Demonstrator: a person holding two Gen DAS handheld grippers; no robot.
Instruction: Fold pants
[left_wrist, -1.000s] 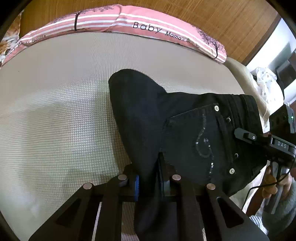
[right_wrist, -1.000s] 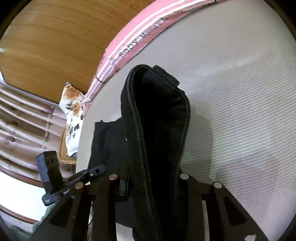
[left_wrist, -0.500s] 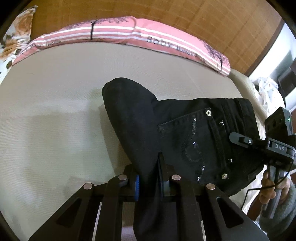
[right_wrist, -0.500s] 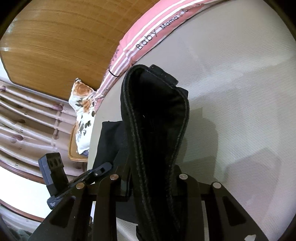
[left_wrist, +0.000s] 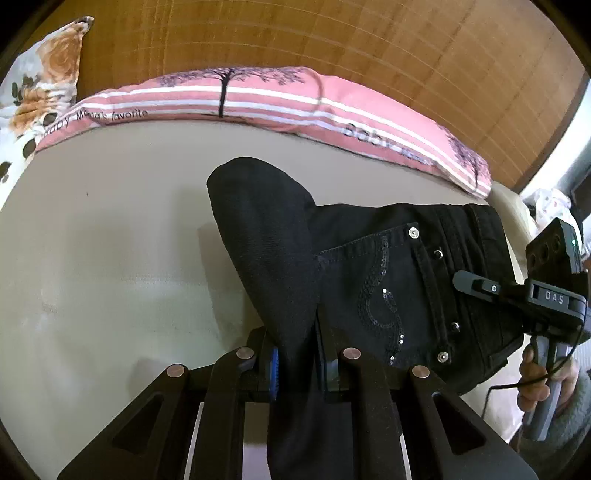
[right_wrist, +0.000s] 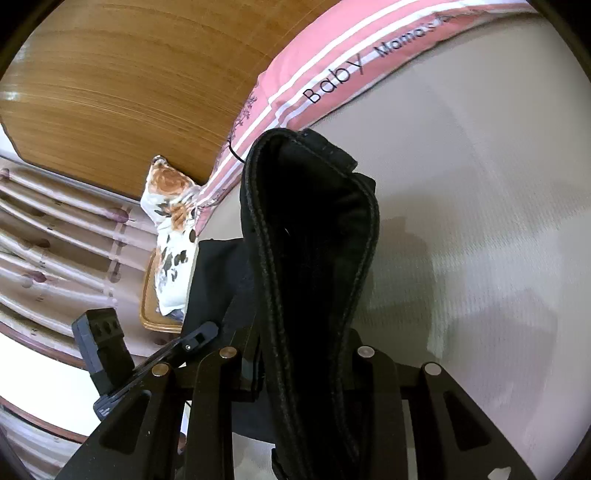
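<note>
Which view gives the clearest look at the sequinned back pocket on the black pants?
The left wrist view. There the back pocket faces the camera, with its sequin swirl and rivets plain. In the right wrist view the black pants show only the waistband edge-on, rising from the right gripper; the pocket is hidden.

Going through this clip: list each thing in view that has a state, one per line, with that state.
Pants: black, held up off the bed at both ends, back pocket showing, not yet folded flat.
Left gripper: shut on the pants.
Right gripper: shut on the pants' waistband.
Pink pillow: lying along the headboard.
Floral pillow: leaning at the bed's corner.
Bed: bare sheet under the pants.
</note>
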